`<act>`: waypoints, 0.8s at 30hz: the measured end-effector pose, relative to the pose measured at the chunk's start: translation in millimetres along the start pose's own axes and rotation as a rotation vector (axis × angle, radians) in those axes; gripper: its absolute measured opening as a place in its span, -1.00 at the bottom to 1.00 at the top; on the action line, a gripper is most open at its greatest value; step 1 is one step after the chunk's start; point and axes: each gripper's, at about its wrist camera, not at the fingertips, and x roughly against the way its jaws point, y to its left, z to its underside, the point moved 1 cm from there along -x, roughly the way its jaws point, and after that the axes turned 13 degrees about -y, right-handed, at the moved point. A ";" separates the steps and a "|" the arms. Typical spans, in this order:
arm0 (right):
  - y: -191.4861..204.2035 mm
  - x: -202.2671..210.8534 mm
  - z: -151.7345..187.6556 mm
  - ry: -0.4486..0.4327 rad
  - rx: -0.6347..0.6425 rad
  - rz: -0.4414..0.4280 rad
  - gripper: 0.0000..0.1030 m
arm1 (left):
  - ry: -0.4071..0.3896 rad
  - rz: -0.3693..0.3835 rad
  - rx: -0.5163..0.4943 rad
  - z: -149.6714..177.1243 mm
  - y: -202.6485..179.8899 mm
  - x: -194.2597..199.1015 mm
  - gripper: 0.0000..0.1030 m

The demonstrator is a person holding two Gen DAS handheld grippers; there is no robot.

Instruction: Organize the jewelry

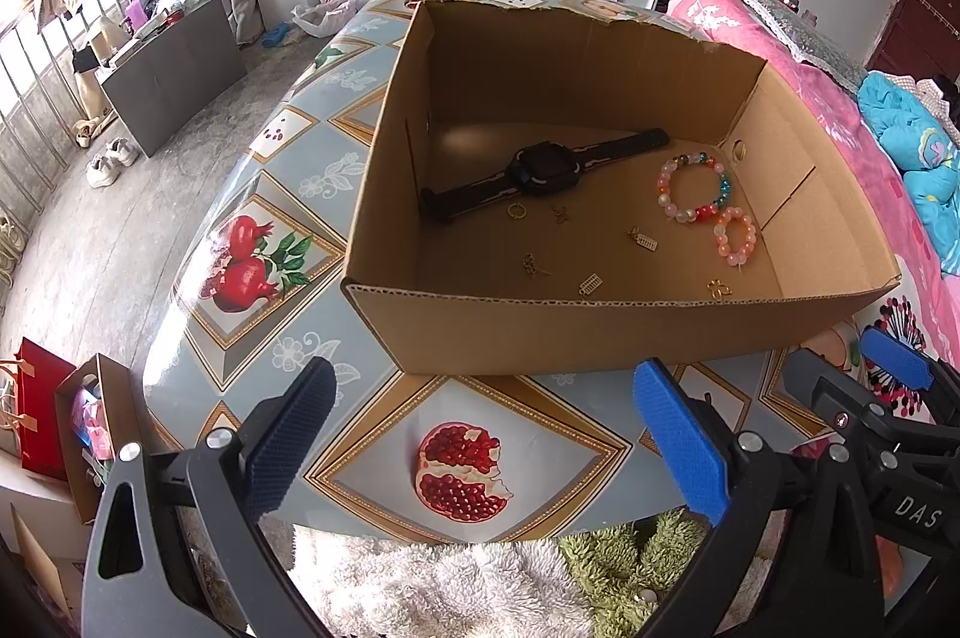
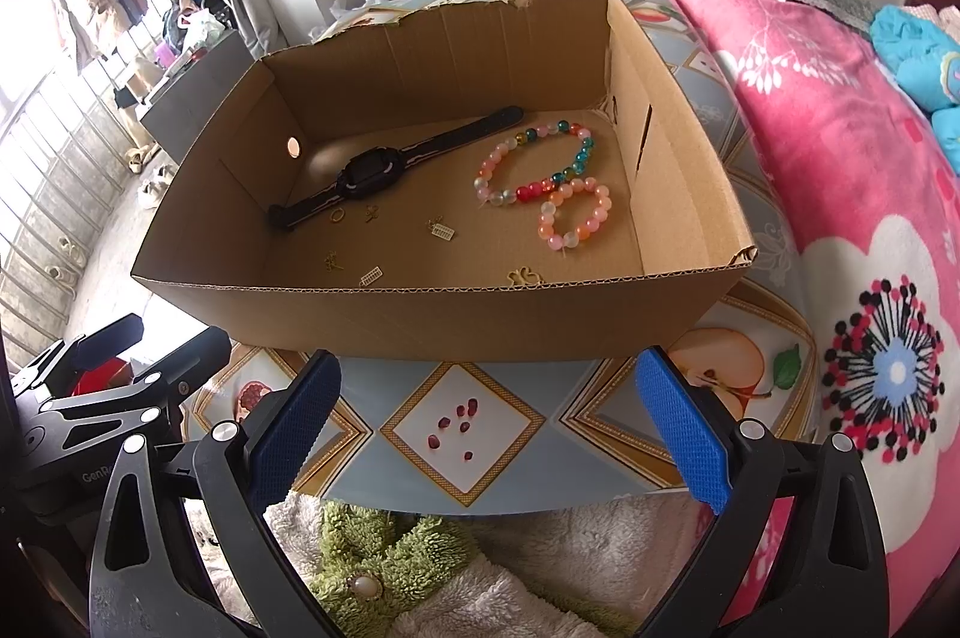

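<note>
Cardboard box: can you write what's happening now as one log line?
cardboard box: on table | inside: watch, two bead bracelets, small gold pieces | left gripper: open, empty | right gripper: open, empty

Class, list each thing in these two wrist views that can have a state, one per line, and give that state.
Cardboard box: open-topped, standing on the table.
Black watch: unfastened, strap lying flat in the box.
Large bead bracelet: closed loop, lying flat.
Small pink bracelet: closed loop, touching the large one.
Left gripper: open, holding nothing.
Right gripper: open, holding nothing.
</note>
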 end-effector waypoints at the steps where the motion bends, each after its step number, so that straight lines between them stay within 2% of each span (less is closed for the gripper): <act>1: -0.1 0.0 0.0 0.001 0.000 0.001 0.84 | 0.000 0.000 0.000 0.0 -0.2 0.1 0.89; 24: -0.5 -2.3 -0.1 0.007 -0.004 0.000 0.84 | 0.002 0.000 0.000 1.1 -0.5 -0.7 0.89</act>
